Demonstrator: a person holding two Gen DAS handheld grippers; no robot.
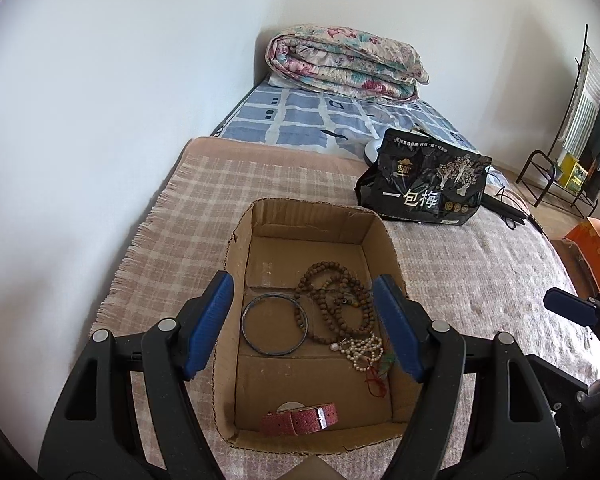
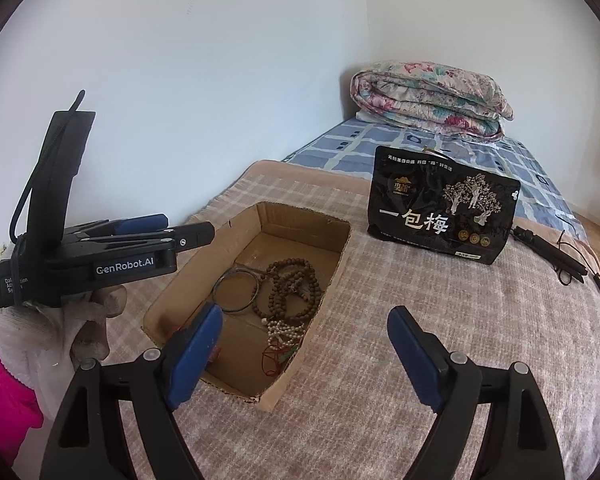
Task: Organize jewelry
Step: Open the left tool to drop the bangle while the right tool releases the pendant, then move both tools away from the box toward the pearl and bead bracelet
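Observation:
An open cardboard box (image 1: pixel 376 232) sits on the bed; it also shows in the right wrist view (image 2: pixel 340 264). Inside lie a dark metal bangle (image 1: pixel 274 325), brown wooden bead strands (image 1: pixel 336 300), a white pearl strand (image 1: pixel 362 350) with a red cord, and a pink-strapped watch (image 1: pixel 300 419). My left gripper (image 1: pixel 304 324) is open and empty, hovering above the box. My right gripper (image 2: pixel 304 356) is open and empty above the box's right edge and the blanket. The left gripper also shows from the side in the right wrist view (image 2: pixel 172 230).
A black snack bag (image 1: pixel 424 178) stands behind the box. A folded floral quilt (image 1: pixel 344 64) lies at the bed's far end. A black tripod and cable (image 2: pixel 556 256) lie to the right. The wall runs along the left. A clothes rack (image 1: pixel 572 128) stands on the floor.

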